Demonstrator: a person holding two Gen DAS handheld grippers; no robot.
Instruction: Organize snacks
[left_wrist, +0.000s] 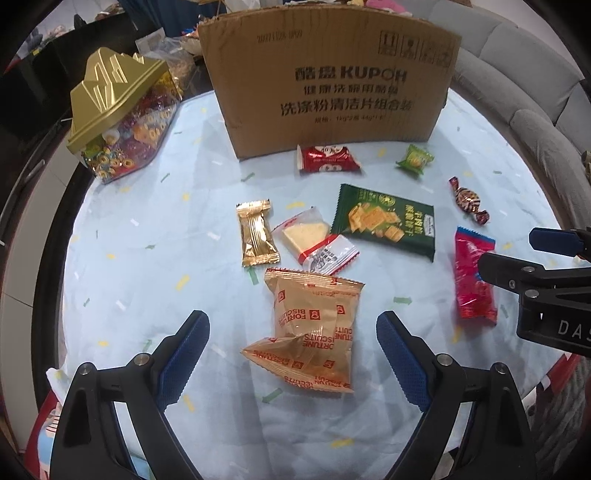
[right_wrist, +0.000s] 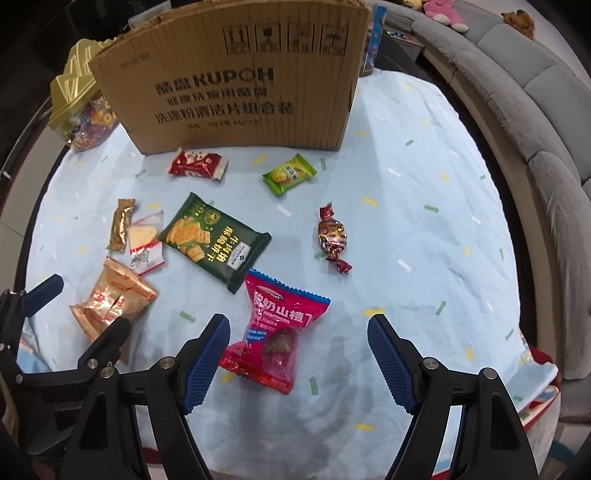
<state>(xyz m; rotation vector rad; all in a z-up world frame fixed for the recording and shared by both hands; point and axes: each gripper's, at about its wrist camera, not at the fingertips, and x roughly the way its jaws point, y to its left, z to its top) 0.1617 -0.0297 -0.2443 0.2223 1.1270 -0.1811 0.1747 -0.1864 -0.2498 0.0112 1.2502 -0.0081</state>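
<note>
- Tongs: your left tongs (left_wrist: 291, 354) and right tongs (right_wrist: 297, 356) hang released, empty.
- Risk: the crinkly biscuit packs (left_wrist: 314, 328) overlap; closing may lift both.
- Risk: the hawthorn packet (right_wrist: 275, 332) could slide away.

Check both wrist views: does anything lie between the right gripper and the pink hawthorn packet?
Nothing visible does. The right gripper is open with the pink hawthorn packet lying flat on the cloth directly ahead, partly between its fingers. The green cracker packet lies just beyond the packet, not in the way.
</note>
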